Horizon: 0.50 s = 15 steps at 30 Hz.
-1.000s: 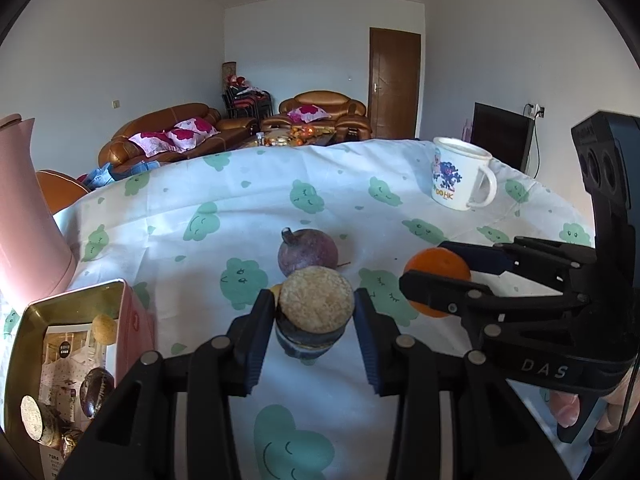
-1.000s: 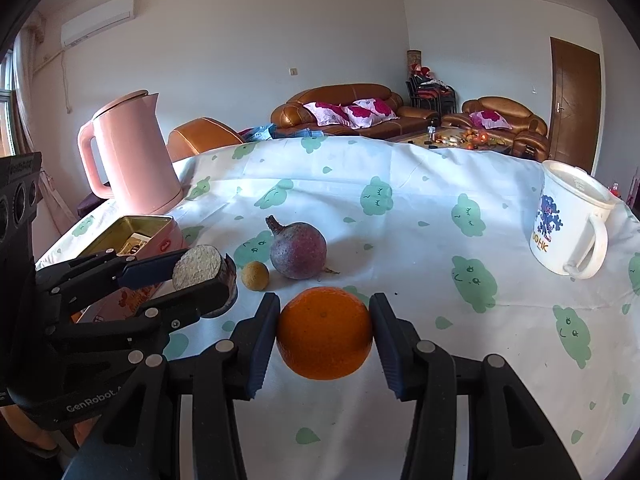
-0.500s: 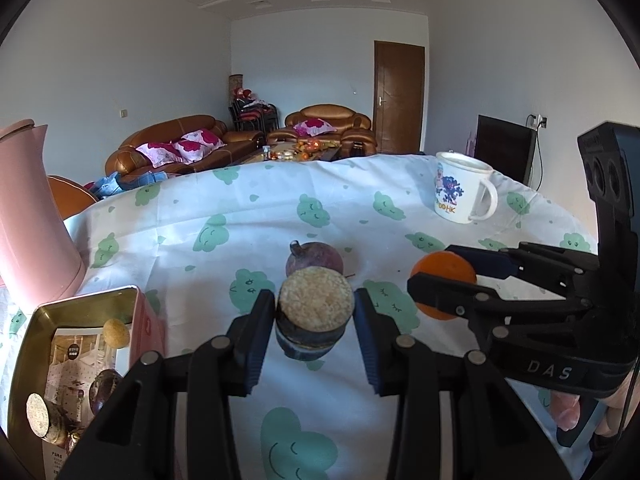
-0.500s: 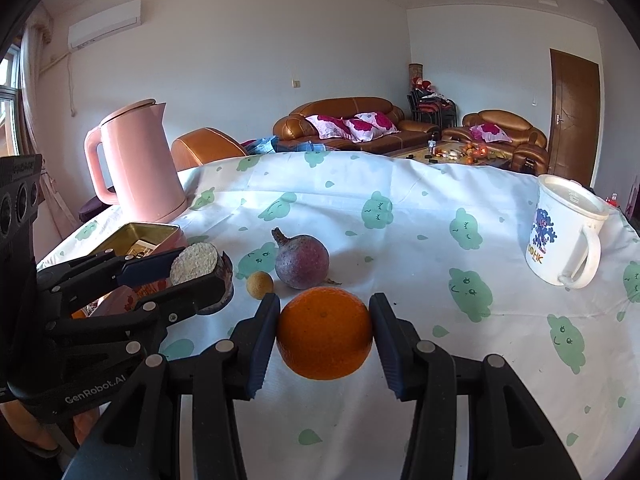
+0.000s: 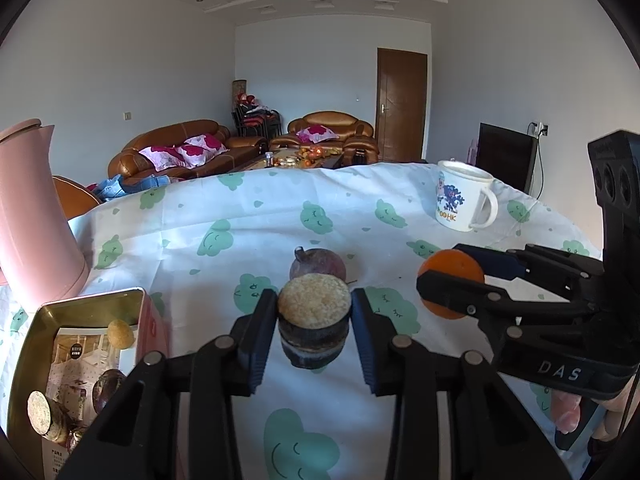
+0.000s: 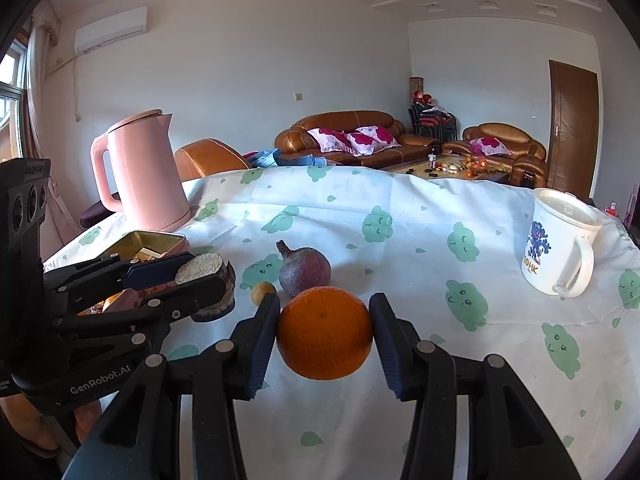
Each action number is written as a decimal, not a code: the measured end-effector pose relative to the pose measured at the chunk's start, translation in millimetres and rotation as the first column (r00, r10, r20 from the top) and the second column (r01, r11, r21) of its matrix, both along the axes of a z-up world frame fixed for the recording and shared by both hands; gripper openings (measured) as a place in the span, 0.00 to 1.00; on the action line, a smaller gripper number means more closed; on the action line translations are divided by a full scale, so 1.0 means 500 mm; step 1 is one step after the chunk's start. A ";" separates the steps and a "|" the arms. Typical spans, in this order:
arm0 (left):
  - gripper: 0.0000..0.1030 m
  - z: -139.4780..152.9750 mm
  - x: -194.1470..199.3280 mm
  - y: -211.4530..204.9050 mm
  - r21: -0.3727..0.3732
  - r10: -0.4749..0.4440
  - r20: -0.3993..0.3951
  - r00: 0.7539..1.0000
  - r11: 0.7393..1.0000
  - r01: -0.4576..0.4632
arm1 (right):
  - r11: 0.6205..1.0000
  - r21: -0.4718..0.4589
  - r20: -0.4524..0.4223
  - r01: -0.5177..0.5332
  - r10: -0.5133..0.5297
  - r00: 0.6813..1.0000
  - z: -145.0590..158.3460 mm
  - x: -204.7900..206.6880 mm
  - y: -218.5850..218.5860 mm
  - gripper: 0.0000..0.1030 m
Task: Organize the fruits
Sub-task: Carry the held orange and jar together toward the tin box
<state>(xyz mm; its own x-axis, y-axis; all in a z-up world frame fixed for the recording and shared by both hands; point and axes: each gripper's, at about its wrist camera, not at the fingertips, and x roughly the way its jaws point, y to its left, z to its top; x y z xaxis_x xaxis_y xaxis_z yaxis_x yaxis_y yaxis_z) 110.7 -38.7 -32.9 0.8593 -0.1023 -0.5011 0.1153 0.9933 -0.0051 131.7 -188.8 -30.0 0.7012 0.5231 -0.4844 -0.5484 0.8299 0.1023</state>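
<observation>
Living room with brown sofas (image 6: 352, 136) behind cloud-print table (image 6: 420, 240); left gripper (image 5: 314, 318) clamps halved dark fruit (image 5: 314, 320), right gripper (image 6: 324, 334) clamps orange (image 6: 324, 332), both above near table.

Right gripper (image 6: 325, 334) clamps an orange (image 6: 323, 332) between both fingers, fruit lifted over the cloud-print tablecloth (image 6: 400, 240). Left gripper (image 6: 202, 286) at 9 o'clock grips a dark cut fruit half (image 6: 208, 280), pale cut face up. Purple passion fruit (image 6: 304, 271) on the cloth at 12 o'clock from the orange, small tan longan (image 6: 262, 291) just beside it at its 8 o'clock. Open gold tin (image 6: 148, 242) behind the left gripper, pink kettle (image 6: 146, 176) at 10 o'clock, white printed mug (image 6: 558, 252) at 3 o'clock.
</observation>
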 end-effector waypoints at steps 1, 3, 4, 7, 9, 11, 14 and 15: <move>0.38 0.001 0.000 -0.001 -0.001 -0.001 0.002 1.000 1.000 0.001 | 1.000 0.001 0.003 0.000 0.000 1.000 0.000 -0.001 0.000 0.47; 0.38 0.003 -0.001 -0.003 0.002 -0.004 0.005 1.000 1.000 0.004 | 1.000 0.002 0.010 0.001 -0.001 1.000 0.002 -0.003 -0.001 0.47; 0.38 0.003 -0.001 -0.005 0.004 -0.003 0.007 1.000 1.000 0.003 | 1.000 0.003 0.014 0.001 -0.001 1.000 0.002 -0.004 -0.001 0.47; 0.38 0.005 -0.003 -0.005 0.004 -0.003 0.014 1.000 1.000 0.003 | 1.000 0.005 0.027 0.004 -0.004 1.000 0.004 -0.009 -0.002 0.47; 0.38 0.005 -0.004 -0.005 0.002 -0.002 0.019 1.000 1.000 0.002 | 1.000 0.006 0.036 0.003 -0.003 0.999 0.006 -0.012 -0.002 0.47; 0.38 0.005 -0.007 -0.004 0.001 0.000 0.026 1.000 1.000 0.000 | 1.000 0.006 0.043 0.003 -0.003 0.999 0.007 -0.015 -0.002 0.47; 0.38 0.005 -0.010 -0.005 0.001 0.001 0.037 0.999 1.000 -0.001 | 1.000 0.007 0.049 0.003 -0.003 0.999 0.009 -0.017 -0.003 0.47; 0.38 0.006 -0.012 -0.004 0.001 0.001 0.041 0.999 1.000 -0.001 | 1.000 0.008 0.051 0.003 -0.003 0.999 0.009 -0.017 -0.003 0.47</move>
